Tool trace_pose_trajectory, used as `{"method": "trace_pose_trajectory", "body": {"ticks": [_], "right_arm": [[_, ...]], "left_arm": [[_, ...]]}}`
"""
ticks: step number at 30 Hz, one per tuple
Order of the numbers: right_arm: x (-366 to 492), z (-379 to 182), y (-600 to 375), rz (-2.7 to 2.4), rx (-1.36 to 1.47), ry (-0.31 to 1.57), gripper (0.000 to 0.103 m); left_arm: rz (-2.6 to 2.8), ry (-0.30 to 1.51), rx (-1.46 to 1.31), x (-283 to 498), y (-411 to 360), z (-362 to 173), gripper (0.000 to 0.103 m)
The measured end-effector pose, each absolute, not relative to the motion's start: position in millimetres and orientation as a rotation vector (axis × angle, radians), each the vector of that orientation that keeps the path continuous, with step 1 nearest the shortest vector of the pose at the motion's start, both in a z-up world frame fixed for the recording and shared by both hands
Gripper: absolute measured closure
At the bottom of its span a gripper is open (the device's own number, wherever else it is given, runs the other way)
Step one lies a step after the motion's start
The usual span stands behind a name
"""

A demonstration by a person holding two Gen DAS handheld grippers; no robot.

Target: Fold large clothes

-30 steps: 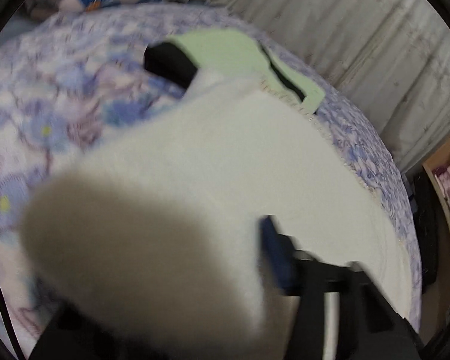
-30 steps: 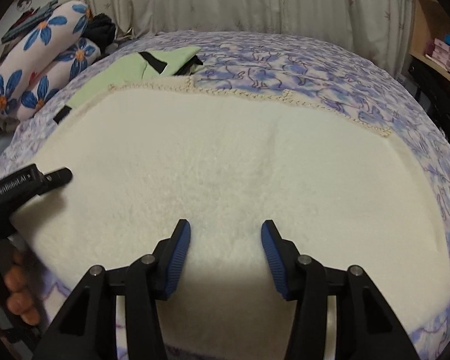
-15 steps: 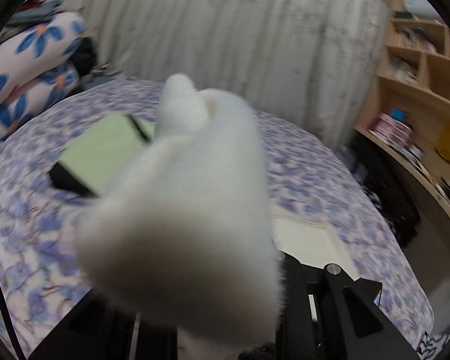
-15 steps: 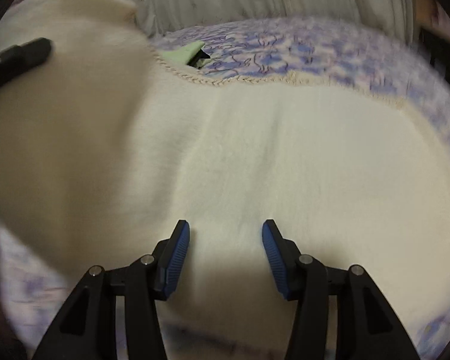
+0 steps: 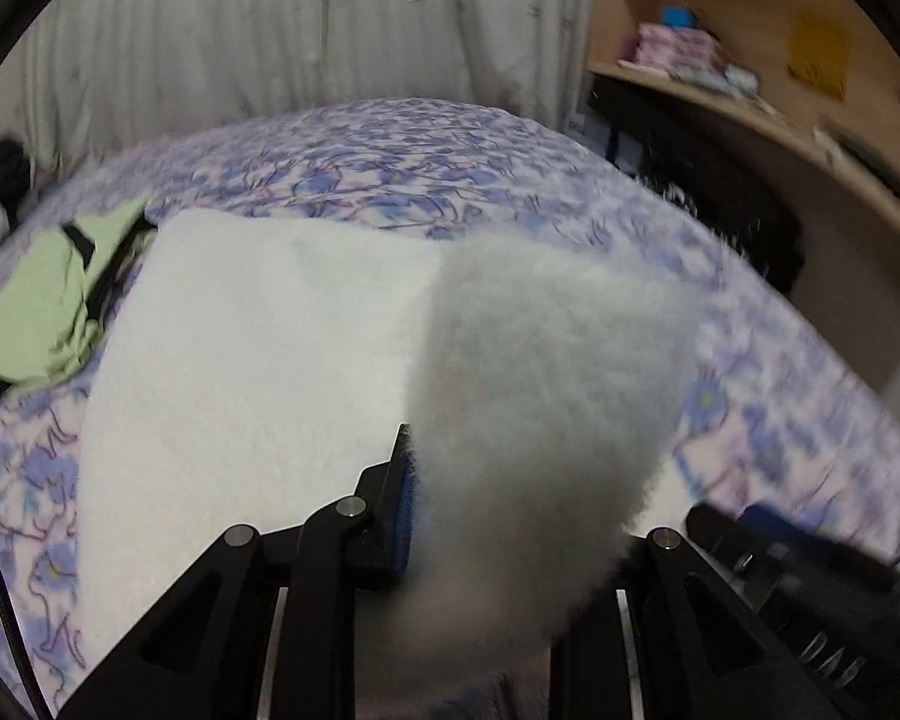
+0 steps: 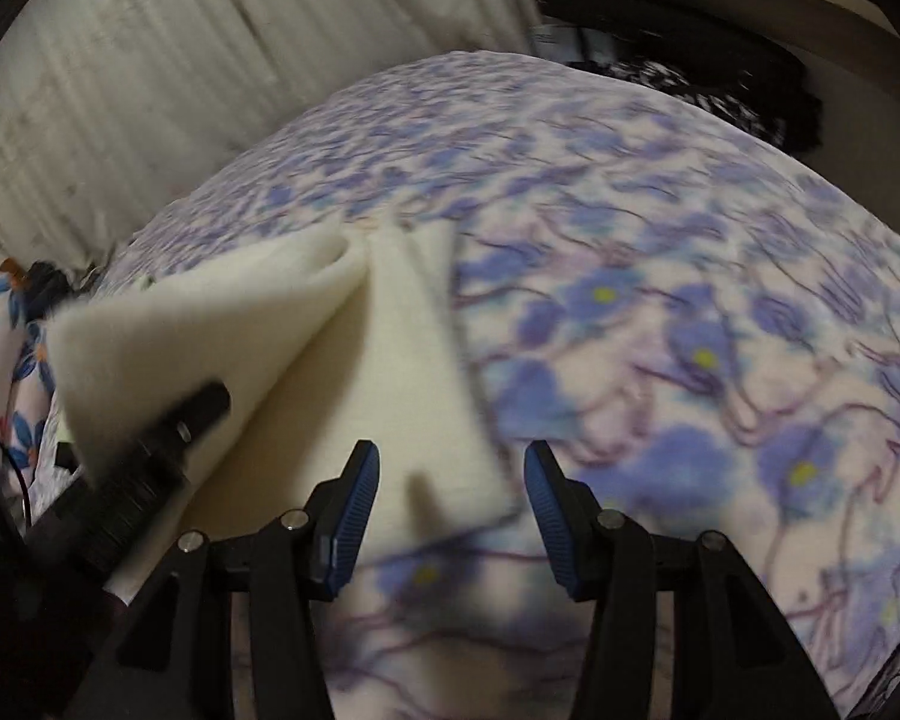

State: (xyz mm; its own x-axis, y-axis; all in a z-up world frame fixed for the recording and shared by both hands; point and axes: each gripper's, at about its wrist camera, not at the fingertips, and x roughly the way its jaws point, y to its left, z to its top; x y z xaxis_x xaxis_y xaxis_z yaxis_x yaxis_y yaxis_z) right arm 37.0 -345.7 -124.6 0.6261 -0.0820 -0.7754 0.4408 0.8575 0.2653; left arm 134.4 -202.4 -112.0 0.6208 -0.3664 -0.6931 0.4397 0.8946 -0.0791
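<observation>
left wrist view: the left gripper is clamped on a bunched corner of the cream fleece garment; its jaws have just been closing on that fleece. the rest of the garment lies on the floral bedspread, just beside a green garment. right wrist view: the right gripper stands open and empty above the bedspread, the garment's near edge between its jaws but not pinched. likely risk: with one corner carried, the unheld edge may drag, skewing the fold.
</observation>
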Motion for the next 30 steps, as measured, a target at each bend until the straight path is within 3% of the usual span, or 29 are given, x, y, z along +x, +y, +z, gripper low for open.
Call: {"method": "trace_pose_trajectory", "body": {"ticks": [8,15,16,17,18,19,20,29,30], "right_arm": [[26.6,-126.6,-361.8,-0.317,0.499,0.811,0.052],[30.0,-144.4,-373.9,-0.337,0.522,0.878,0.052],[29.4,-145.2,-374.4,-0.339,0.522,0.881,0.052],[29.0,-145.2,-374.4,-0.341,0.519,0.886,0.052],[28.5,-144.2,-374.2,-0.34,0.517,0.889,0.052],[28.2,-142.3,-373.7,-0.336,0.515,0.89,0.052],[27.8,-140.5,-372.7,-0.335,0.513,0.89,0.052],[28.4,-94.8,-364.7,-0.278,0.503,0.804,0.052],[29.6,-89.2,-363.4,-0.253,0.51,0.794,0.048]], "left_arm": [[-0.512,0.761,0.047,131.7,-199.7,-84.6,0.083],[-0.504,0.781,0.218,120.6,-222.9,-119.3,0.079],[-0.516,0.781,0.227,120.4,-223.1,-118.0,0.07],[-0.556,0.807,0.209,122.0,-220.4,-115.2,0.05],[-0.598,0.838,0.177,123.7,-216.8,-112.1,0.039],[-0.629,0.862,0.147,124.3,-213.2,-108.4,0.022],[-0.65,0.88,0.11,123.5,-206.9,-102.8,0.015],[-0.589,0.859,-0.002,106.1,-136.6,-67.4,0.014],[-0.557,0.857,-0.011,107.0,-125.9,-65.9,0.014]]}}
